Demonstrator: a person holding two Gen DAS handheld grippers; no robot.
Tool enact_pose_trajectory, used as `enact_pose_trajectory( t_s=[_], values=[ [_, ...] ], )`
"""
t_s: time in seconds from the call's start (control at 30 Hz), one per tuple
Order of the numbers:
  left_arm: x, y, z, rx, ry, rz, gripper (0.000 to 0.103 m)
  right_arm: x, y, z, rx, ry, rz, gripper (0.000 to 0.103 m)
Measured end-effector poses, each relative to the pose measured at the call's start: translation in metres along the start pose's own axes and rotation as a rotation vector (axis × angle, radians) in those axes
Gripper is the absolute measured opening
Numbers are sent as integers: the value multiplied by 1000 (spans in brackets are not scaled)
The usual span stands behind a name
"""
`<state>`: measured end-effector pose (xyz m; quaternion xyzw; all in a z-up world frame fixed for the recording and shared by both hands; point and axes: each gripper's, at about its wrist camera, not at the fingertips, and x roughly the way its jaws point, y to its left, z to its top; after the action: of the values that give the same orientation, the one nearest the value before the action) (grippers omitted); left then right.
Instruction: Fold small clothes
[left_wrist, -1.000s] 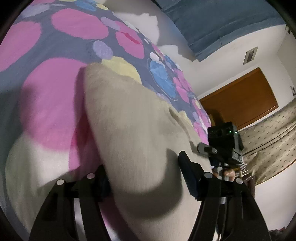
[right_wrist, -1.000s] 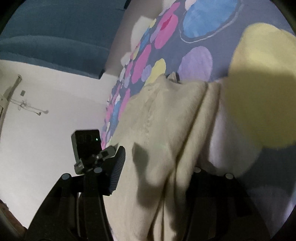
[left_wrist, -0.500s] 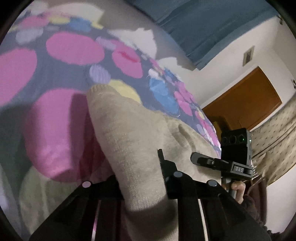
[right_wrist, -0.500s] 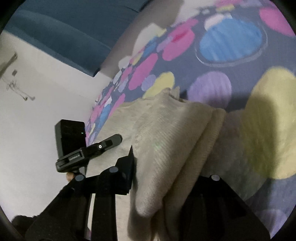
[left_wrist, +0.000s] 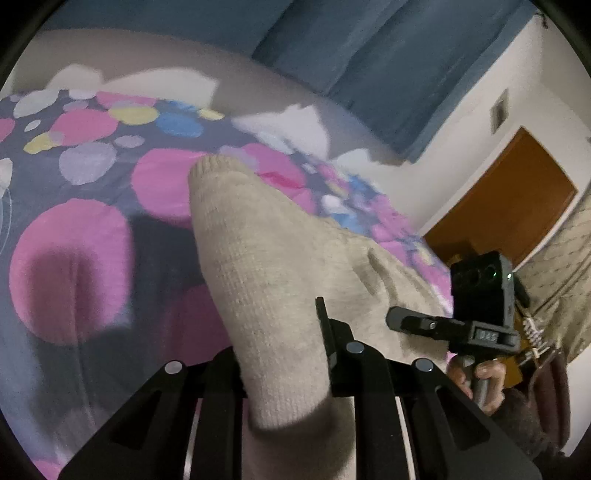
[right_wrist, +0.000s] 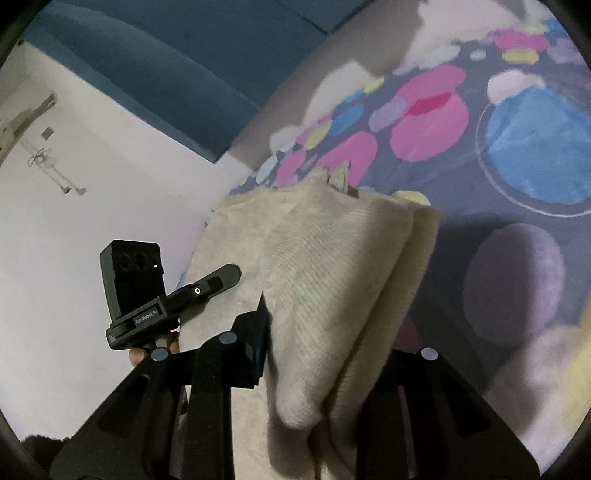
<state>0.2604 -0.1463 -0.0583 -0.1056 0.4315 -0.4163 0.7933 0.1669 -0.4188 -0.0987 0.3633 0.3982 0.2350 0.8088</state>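
A polka-dot bedspread (left_wrist: 81, 236) lies under a beige knit garment (left_wrist: 258, 266), raised above it with blue curtains (left_wrist: 369, 66) and a wooden door (left_wrist: 506, 206) behind. The left gripper (left_wrist: 284, 354) and right gripper (right_wrist: 325, 354) each pinch a gathered fold, the cloth hiding the right one's outer finger.

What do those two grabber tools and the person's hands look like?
Both grippers are matte black, with flat fingers and round silver bolts. Each carries a boxy black camera with a green light; one bears white lettering. A bare hand shows a dark sleeve.
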Motion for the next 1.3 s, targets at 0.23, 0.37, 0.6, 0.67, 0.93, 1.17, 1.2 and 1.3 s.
enact_pose_trajectory(
  t_s=[0.23, 0.37, 0.6, 0.67, 0.93, 1.17, 1.2, 1.3],
  values=[
    [43, 36, -13, -36, 96, 88, 18, 38, -49, 0, 170, 79, -31, 24],
    [26, 39, -12, -87, 85, 8, 23, 19, -46, -5, 192, 83, 20, 33],
    [-34, 26, -43, -127, 18, -10, 54, -32, -42, -47, 189, 91, 29, 54],
    [-53, 24, -57, -156, 6, -42, 56, -42, -37, -59, 180, 93, 39, 61],
    [-58, 11, -113, -280, 102, -90, 74, -58, -25, -93, 172, 102, 35, 65],
    [-36, -22, -119, -169, 126, -72, 84, -51, -10, -108, 135, 92, -12, 63],
    [-34, -24, -119, -164, 127, -68, 81, -48, -10, -109, 140, 96, -22, 59],
    [-25, -28, -116, -159, 154, -25, 34, -38, -10, -112, 144, 117, -68, 21]
  ],
)
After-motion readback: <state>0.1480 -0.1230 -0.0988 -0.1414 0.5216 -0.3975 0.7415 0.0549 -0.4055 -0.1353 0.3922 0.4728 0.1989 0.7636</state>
